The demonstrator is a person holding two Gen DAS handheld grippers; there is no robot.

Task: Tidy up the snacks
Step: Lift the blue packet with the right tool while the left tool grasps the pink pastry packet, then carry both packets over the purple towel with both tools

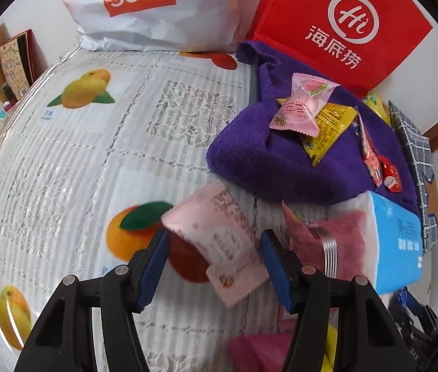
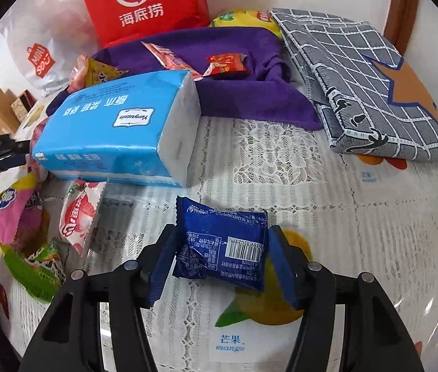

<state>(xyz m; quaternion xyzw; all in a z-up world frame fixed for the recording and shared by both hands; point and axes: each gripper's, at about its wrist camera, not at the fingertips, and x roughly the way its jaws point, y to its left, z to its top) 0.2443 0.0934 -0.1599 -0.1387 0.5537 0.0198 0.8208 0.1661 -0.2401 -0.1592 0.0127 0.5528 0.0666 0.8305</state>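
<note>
Two grippers: the left gripper [image 1: 214, 266] and the right gripper [image 2: 222, 263]. One purple towel [image 1: 265, 161]. One red paper bag [image 1: 339, 21]. One white plastic bag [image 1: 157, 15]. One blue tissue pack [image 2: 119, 127]. One folded grey checked cloth [image 2: 364, 83]. One dark blue snack packet [image 2: 222, 245]. Two pale pink packets in the left view: one [image 1: 219, 238] on the table, one [image 1: 299, 105] on the towel. One yellow packet [image 1: 327, 130] beside that. Two small red sweets [image 2: 228, 62] on the towel. About four more wrappers lie left of the tissue pack; the exact number cannot be told.
</note>
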